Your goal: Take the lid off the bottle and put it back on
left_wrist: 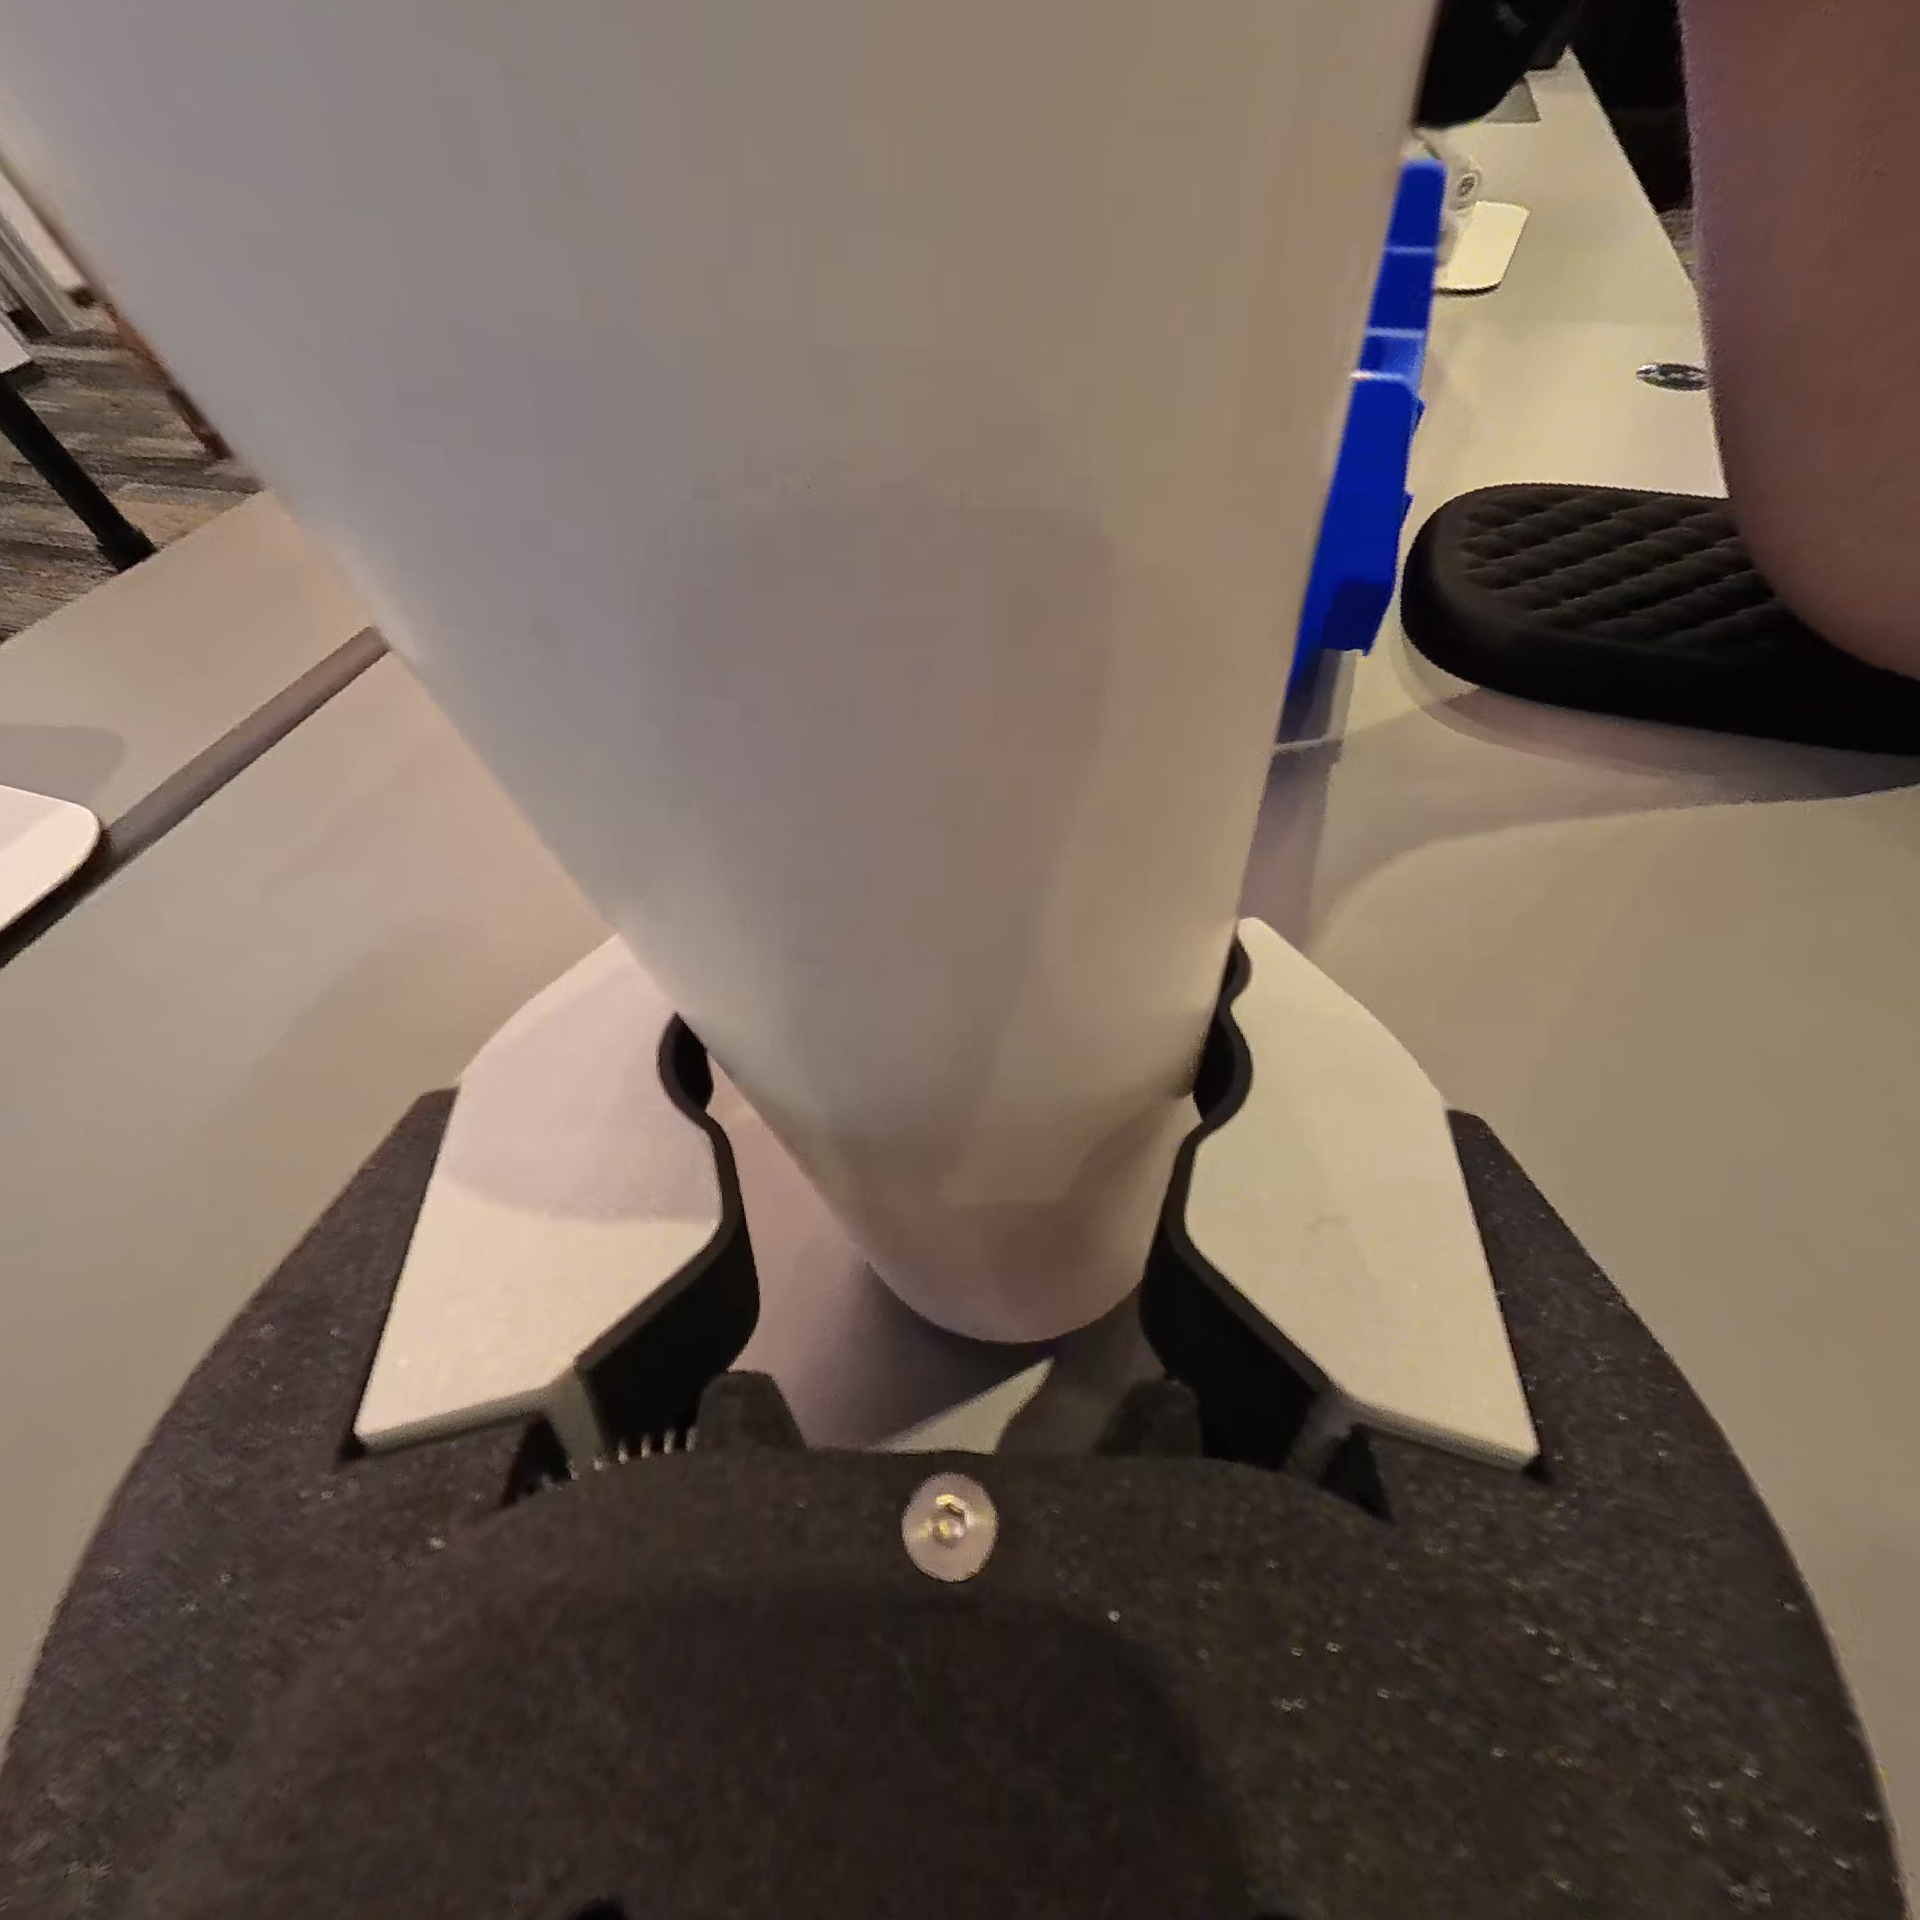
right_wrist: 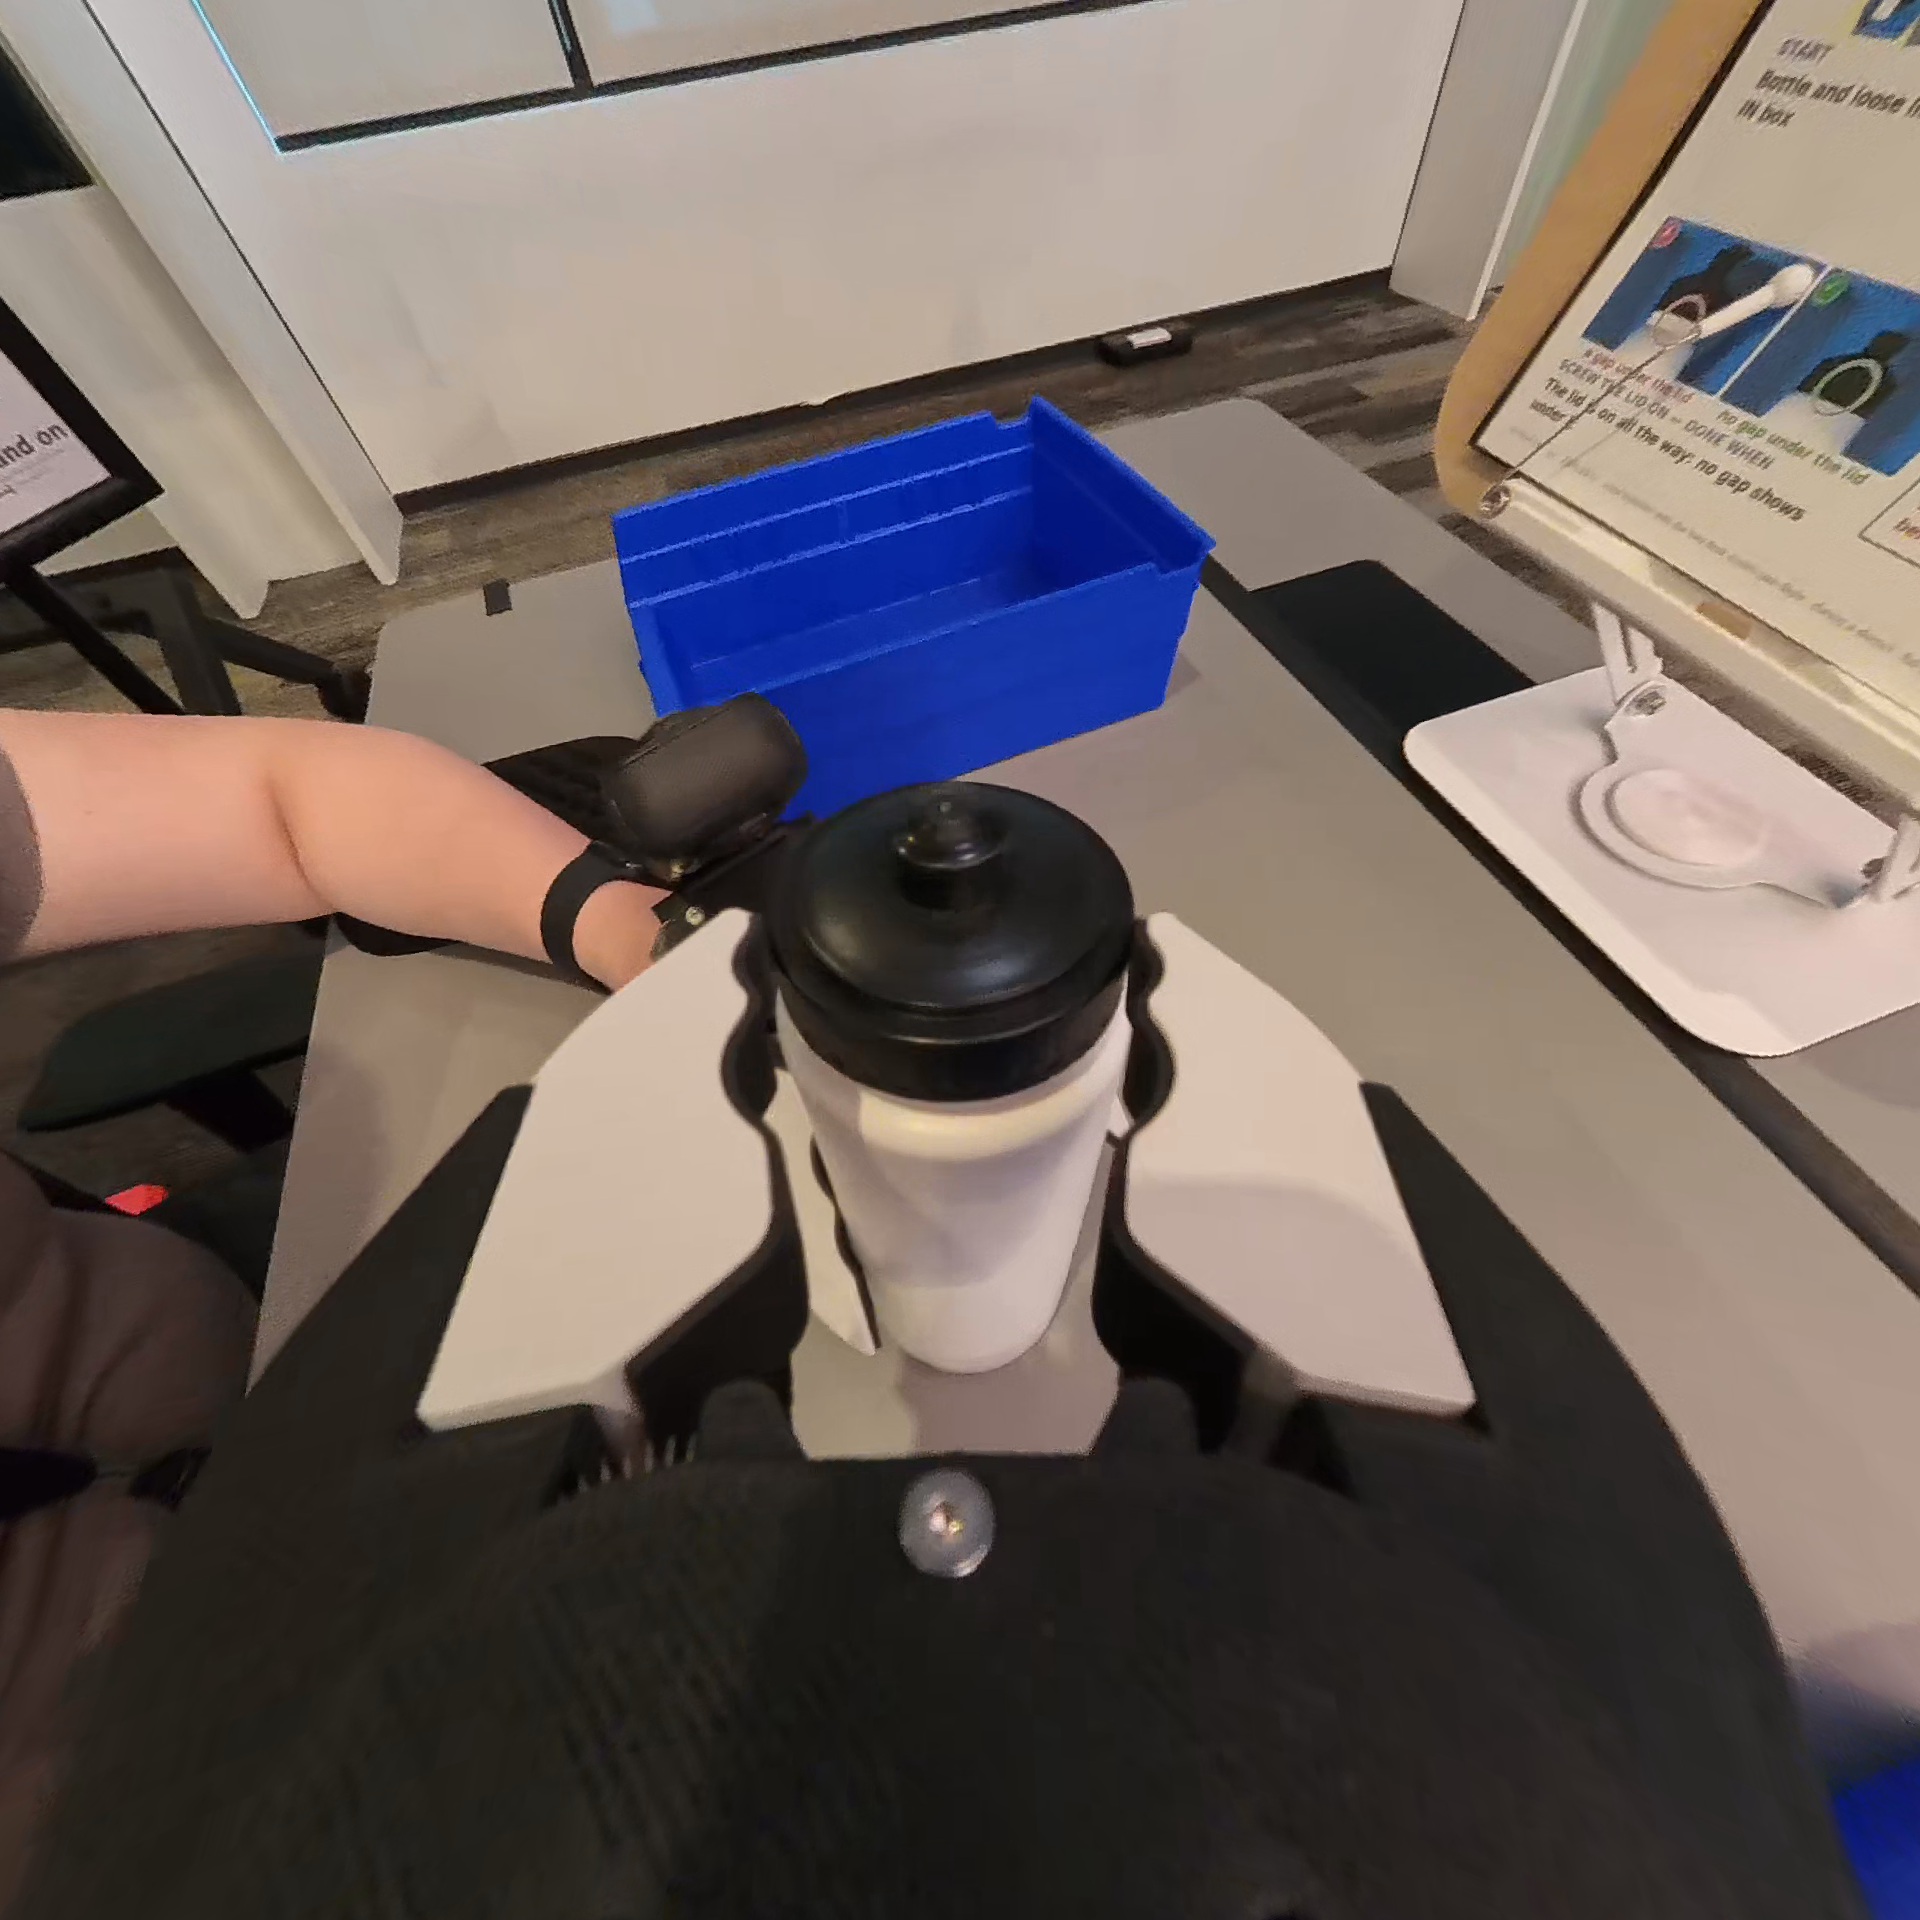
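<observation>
The white bottle point(right_wrist: 961, 1226) is standing upright on the smooth grey table point(right_wrist: 1351, 935), its matte plastic body tapering slightly and its glossy black domed lid point(right_wrist: 951, 914), topped by a small spout, sitting on the neck. The left gripper point(left_wrist: 951, 1049) is clasping the bottle low on its body, the scalloped black inner edges of its pale grey fingers point(left_wrist: 561, 1195) pressing both sides, so the bottle's white wall is filling most of that view. The right gripper point(right_wrist: 940, 997) is reaching in from above with its jaws parted about the width of the lid; its wavy pads are flanking the lid's rim, but whether they are actually touching it I cannot tell. Behind the bottle a ribbed blue plastic bin point(right_wrist: 914, 592) is lying open on the table. To the right a white stand point(right_wrist: 1662, 831) is propping up a printed instruction sheet point(right_wrist: 1766, 312). A person's forearm point(right_wrist: 260, 831) is stretching in from the left, crossing a black padded armrest point(left_wrist: 1621, 603).
</observation>
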Demonstrator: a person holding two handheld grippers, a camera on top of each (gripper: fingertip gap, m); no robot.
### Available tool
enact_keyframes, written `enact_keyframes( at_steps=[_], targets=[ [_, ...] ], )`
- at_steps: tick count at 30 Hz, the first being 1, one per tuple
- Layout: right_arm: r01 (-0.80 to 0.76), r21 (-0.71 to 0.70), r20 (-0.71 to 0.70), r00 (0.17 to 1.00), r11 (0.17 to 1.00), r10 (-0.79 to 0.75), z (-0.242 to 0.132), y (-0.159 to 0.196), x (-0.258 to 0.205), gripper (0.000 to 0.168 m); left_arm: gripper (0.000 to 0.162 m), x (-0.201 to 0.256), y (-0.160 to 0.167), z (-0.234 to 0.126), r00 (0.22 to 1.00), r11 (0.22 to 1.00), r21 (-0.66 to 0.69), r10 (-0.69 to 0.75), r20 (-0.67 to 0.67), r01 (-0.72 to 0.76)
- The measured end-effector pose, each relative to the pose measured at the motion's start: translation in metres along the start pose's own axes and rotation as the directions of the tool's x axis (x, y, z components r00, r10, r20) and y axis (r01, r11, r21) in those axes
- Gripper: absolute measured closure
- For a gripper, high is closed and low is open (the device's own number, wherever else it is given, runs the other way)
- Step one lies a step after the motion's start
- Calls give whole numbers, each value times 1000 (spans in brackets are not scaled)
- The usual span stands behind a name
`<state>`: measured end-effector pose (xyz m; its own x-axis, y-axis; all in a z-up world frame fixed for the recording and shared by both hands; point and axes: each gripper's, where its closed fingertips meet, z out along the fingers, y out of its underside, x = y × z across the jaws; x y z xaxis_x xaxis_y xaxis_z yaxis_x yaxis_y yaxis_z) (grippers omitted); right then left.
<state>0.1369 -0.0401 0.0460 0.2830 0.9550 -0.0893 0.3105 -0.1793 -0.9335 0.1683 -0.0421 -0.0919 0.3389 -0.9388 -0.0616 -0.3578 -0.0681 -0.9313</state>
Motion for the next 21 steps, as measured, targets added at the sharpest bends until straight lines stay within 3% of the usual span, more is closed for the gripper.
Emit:
enact_keyframes(
  at_steps=[6, 11, 21],
  targets=[
    [-132, 0, 40, 990, 991, 132, -5, 5, 11, 99, 70, 18, -3, -3, 983, 994, -62, -102, -151, 94],
    [-261, 4, 116, 959, 965, 259, -1, 7, 11, 95, 70, 20, -3, -2, 980, 991, -78, -123, -155, 112],
    [-88, -57, 50, 995, 994, 91, 6, 12, 2, 91, 70, 9, 1, -1, 996, 997, -72, -43, -72, 37]
  ],
)
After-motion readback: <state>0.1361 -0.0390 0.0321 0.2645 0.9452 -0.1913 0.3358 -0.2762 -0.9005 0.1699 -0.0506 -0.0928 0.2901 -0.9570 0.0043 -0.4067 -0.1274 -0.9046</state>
